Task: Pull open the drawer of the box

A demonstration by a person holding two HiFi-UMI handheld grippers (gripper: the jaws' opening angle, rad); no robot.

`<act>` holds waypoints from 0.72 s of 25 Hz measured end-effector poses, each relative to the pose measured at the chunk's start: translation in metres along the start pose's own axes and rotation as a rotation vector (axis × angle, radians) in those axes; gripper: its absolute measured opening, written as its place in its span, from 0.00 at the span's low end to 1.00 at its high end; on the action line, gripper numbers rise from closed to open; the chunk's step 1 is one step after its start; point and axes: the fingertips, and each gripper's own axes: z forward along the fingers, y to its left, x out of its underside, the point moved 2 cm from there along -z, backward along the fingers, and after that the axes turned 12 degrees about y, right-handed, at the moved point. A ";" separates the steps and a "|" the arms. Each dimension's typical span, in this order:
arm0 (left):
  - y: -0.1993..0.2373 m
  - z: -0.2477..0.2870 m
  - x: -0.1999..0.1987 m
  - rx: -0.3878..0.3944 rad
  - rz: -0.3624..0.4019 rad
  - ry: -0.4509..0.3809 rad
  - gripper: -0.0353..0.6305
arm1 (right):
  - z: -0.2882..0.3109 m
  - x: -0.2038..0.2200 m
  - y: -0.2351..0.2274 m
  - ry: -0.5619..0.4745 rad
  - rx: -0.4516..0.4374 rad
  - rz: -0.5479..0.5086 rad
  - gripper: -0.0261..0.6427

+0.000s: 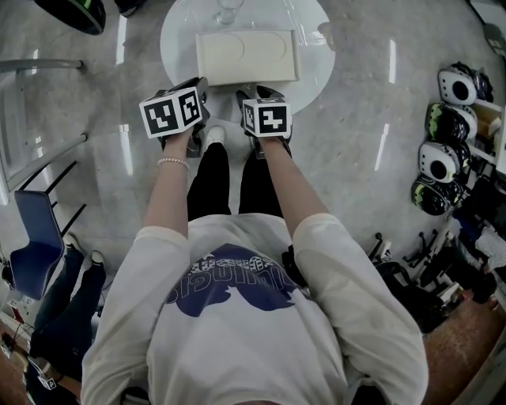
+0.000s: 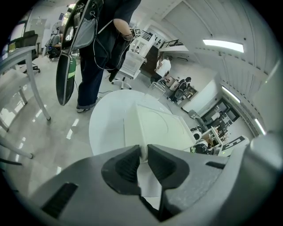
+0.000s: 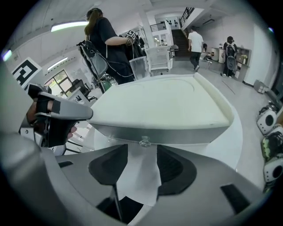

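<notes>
A cream box [image 1: 247, 55] lies on a round white table [image 1: 178, 39]. In the right gripper view its drawer front [image 3: 177, 134] is a grey band with a small clear knob [image 3: 144, 142] at the middle. My right gripper [image 3: 143, 152] is open, its tips on either side of the knob and just below it, the pads clear of it. My left gripper [image 2: 143, 152] is shut on the box's near left corner [image 2: 142, 150], and it also shows as a grey arm [image 3: 57, 110] at the left of the right gripper view. In the head view both grippers [image 1: 202, 83] [image 1: 261, 88] sit at the box's near edge.
A clear glass [image 1: 229, 9] stands on the table behind the box. A person with a bag [image 2: 95, 44] stands beyond the table. Helmets [image 1: 447, 126] line a shelf at the right. At the left are a blue chair [image 1: 35, 245] and a metal frame [image 1: 39, 67].
</notes>
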 end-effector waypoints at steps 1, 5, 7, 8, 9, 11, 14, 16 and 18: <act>0.000 0.000 0.000 -0.002 0.001 0.002 0.15 | 0.002 0.000 0.001 0.020 -0.011 0.002 0.34; 0.001 0.002 0.000 -0.004 0.000 0.007 0.15 | 0.007 -0.002 0.002 0.078 -0.045 0.000 0.30; 0.001 0.001 0.000 -0.001 -0.003 0.007 0.15 | 0.008 -0.003 0.003 0.099 -0.053 -0.006 0.28; 0.000 0.001 0.000 0.000 -0.003 0.007 0.15 | 0.008 -0.004 0.003 0.109 -0.056 -0.007 0.28; 0.000 0.000 0.000 0.000 -0.003 0.007 0.15 | 0.008 -0.005 0.003 0.121 -0.060 -0.009 0.27; 0.000 0.000 0.000 0.003 -0.006 0.007 0.15 | 0.010 -0.005 0.001 0.145 -0.066 -0.014 0.25; 0.000 -0.001 0.000 0.007 -0.009 0.007 0.15 | 0.012 -0.007 0.000 0.181 -0.072 -0.020 0.22; 0.001 0.001 -0.001 0.008 -0.011 0.010 0.15 | 0.014 -0.008 -0.002 0.199 -0.076 -0.019 0.22; 0.001 0.001 -0.002 0.009 -0.012 0.014 0.15 | 0.014 -0.009 -0.004 0.214 -0.080 -0.014 0.19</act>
